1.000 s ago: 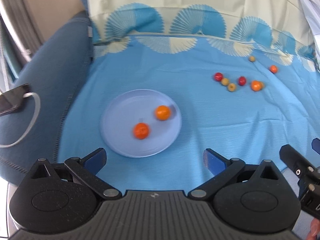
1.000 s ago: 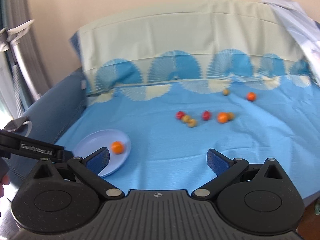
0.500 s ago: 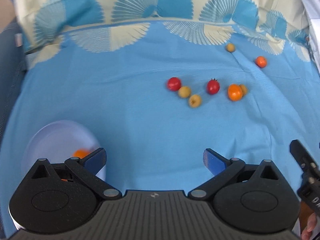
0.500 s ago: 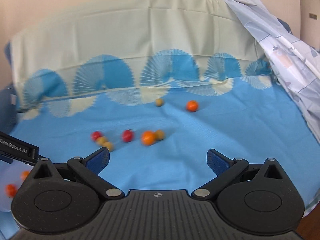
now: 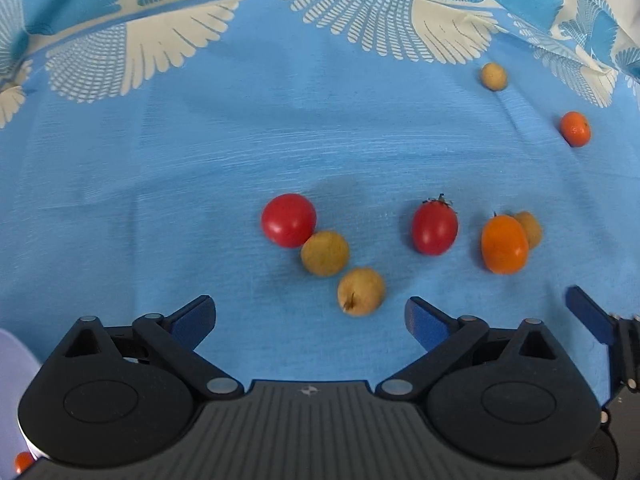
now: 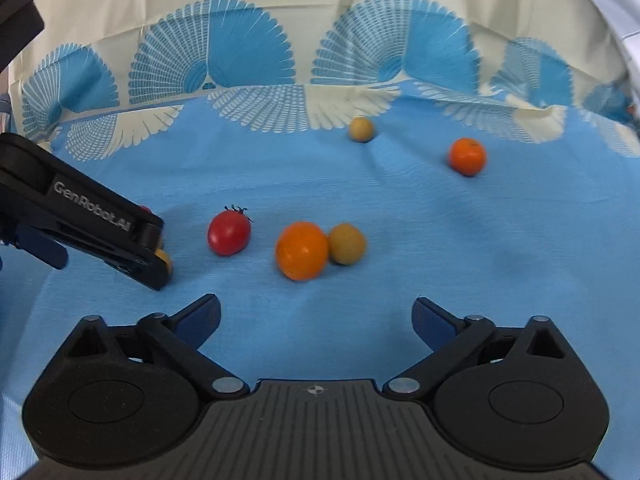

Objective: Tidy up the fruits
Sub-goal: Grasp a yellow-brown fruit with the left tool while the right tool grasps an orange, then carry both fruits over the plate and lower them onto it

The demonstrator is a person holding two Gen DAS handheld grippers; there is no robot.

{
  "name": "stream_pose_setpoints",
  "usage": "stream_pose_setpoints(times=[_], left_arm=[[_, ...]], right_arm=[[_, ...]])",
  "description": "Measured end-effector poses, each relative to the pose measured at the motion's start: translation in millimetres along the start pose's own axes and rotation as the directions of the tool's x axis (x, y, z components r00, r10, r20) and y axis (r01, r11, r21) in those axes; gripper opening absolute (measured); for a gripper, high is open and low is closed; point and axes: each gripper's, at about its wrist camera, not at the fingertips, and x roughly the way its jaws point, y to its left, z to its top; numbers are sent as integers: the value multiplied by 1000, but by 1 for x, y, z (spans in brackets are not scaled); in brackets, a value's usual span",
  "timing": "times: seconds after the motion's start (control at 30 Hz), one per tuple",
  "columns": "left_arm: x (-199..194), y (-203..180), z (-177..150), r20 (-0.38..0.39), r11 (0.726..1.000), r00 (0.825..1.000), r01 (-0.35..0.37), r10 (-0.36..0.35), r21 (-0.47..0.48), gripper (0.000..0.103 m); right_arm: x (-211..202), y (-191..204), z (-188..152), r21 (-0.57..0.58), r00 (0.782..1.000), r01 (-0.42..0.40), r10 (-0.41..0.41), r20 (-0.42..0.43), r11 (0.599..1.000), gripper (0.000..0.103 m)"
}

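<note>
On the blue cloth (image 5: pixel 200 168) lie loose fruits: two red tomatoes (image 5: pixel 288 220) (image 5: pixel 435 228), an orange fruit (image 5: pixel 504 244), several tan fruits (image 5: pixel 325 253) and a far orange one (image 5: pixel 575 129). My left gripper (image 5: pixel 308 312) hovers over them, jaws wide and closing. A tan fruit (image 5: pixel 361 291) shows in the gap just ahead of its fingertips, untouched. My right gripper (image 6: pixel 316 312), also wide and closing, holds nothing. It faces the orange fruit (image 6: pixel 302 250), a tan fruit (image 6: pixel 347 243) and the stemmed tomato (image 6: pixel 229 233).
The pale plate (image 5: pixel 12 360) pokes in at the lower left with an orange fruit (image 5: pixel 23 462) on it. One of the left gripper's fingers (image 6: pixel 100 224) crosses the right wrist view at left. A patterned cloth (image 6: pixel 280 20) rises behind.
Both grippers have swung right, away from the plate, and dropped closer to the loose fruits, which now look much larger. The plate has slid to the left view's corner. Both jaws stand slightly narrower.
</note>
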Motion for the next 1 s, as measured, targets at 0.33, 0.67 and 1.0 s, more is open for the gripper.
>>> stream_pose_setpoints(times=[0.33, 0.67, 1.0], left_arm=[[12, 1, 4, 11, 999, 1000, 23, -23, 23, 77], [-19, 13, -19, 55, 994, 994, 95, -98, 52, 28], [-93, 39, -66, 97, 995, 991, 84, -89, 52, 28]], right_arm=[[31, 3, 10, -28, 999, -27, 28, 27, 999, 66], [16, 1, 6, 12, 999, 10, -11, 37, 1000, 35], [-64, 4, -20, 88, 998, -11, 6, 58, 996, 36]])
